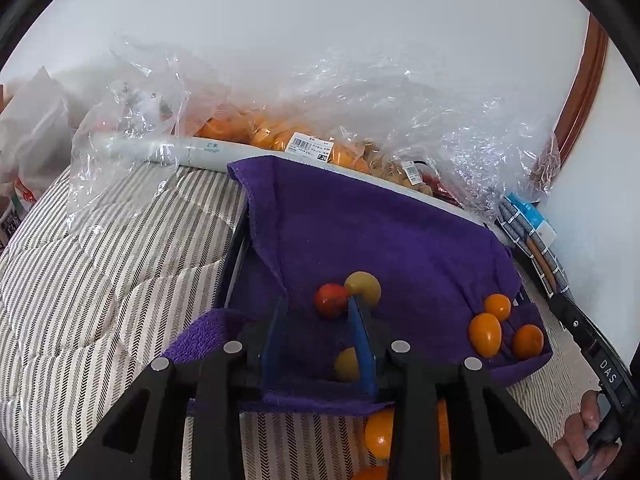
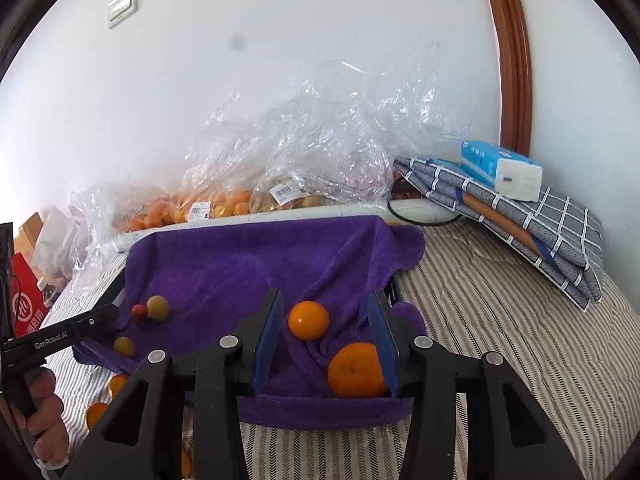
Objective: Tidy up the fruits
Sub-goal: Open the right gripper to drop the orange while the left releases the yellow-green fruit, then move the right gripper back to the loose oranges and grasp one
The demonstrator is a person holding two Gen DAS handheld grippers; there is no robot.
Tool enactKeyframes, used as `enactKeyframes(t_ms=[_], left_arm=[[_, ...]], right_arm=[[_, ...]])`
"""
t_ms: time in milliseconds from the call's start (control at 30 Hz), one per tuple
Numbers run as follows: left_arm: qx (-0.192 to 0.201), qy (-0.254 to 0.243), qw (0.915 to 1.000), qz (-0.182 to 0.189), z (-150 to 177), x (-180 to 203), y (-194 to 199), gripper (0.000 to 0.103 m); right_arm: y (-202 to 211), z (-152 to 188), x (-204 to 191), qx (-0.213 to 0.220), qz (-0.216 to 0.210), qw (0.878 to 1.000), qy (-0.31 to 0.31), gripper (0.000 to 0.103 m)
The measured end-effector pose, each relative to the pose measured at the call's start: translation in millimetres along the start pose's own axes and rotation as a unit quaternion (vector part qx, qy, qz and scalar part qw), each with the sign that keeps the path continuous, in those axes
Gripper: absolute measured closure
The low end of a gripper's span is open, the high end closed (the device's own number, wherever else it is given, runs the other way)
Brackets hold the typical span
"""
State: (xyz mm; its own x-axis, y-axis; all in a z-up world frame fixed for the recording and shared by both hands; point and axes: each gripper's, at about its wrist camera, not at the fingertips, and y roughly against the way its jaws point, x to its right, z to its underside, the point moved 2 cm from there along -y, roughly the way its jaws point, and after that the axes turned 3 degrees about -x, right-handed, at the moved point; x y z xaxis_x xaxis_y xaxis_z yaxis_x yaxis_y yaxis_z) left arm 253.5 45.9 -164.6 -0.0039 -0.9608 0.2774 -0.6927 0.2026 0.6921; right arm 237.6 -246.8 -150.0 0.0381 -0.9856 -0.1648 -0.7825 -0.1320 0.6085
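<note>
Black gripper frames fill the foreground over the purple towel (image 2: 224, 264) on the striped bed (image 2: 500, 300). Right gripper (image 2: 326, 340) jaws stand parted, gripping nothing; the large orange (image 2: 354, 370) lies against the right-hand pad, a smaller orange (image 2: 309, 320) just ahead between the tips. Left gripper (image 1: 320, 332) jaws, narrowly parted and empty, frame a yellow-green fruit (image 1: 347, 365) beside the right-hand pad; a red fruit (image 1: 331, 300) sits ahead.

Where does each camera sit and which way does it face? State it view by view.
Left wrist: on the left gripper, angled down at the purple towel; own jaws and the right hand show.
Right wrist: on the right gripper, angled down at that towel; own jaws and the left hand show.
Shared: towel, red fruit, bagged oranges.
</note>
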Motion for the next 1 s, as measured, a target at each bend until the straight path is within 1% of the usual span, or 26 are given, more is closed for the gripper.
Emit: enactKeyframes(t_ms=[67, 167, 267, 367, 500, 567, 667, 733, 800, 1000], left_arm=[[0.009, 0.003, 1.0, 0.002, 0, 0, 6, 0.071], [0.022, 0.003, 0.9997, 0.005, 0, 0, 11, 0.07], [0.037, 0.002, 0.9993, 0.001, 1, 0, 14, 0.069], [0.036, 0.0, 0.9993, 0.0, 0, 0, 14, 0.069], [0.043, 0.0, 0.999, 0.007, 2, 1, 20, 0.068], [0.048, -0.004, 0.9988, 0.006, 5, 1, 23, 0.068], [0.066, -0.012, 0.9977, -0.001, 10, 1, 31, 0.068], [0.069, -0.016, 0.9975, -0.006, 12, 0, 34, 0.068], [0.069, -0.018, 0.9974, -0.011, 16, -4, 38, 0.068], [0.074, -0.02, 0.9968, -0.024, 26, -24, 56, 0.068]], right_arm=[[3, 0, 0, 0.0, -0.002, 1.0, 0.001, 0.058], [4, -2, -3, -0.009, -0.012, 1.0, 0.02, 0.058], [6, -3, -3, -0.01, -0.019, 1.0, 0.014, 0.058], [10, 0, -6, -0.024, -0.026, 0.999, 0.003, 0.058], [24, 11, -14, -0.03, -0.023, 0.999, 0.007, 0.059], [30, 17, -18, -0.039, -0.029, 0.999, 0.007, 0.059], [35, 30, -25, -0.06, -0.037, 0.998, 0.01, 0.059], [36, 40, -31, -0.075, -0.04, 0.996, 0.016, 0.059], [35, 49, -36, -0.1, -0.055, 0.993, 0.023, 0.059], [45, 64, -48, -0.103, -0.055, 0.993, 0.027, 0.059]])
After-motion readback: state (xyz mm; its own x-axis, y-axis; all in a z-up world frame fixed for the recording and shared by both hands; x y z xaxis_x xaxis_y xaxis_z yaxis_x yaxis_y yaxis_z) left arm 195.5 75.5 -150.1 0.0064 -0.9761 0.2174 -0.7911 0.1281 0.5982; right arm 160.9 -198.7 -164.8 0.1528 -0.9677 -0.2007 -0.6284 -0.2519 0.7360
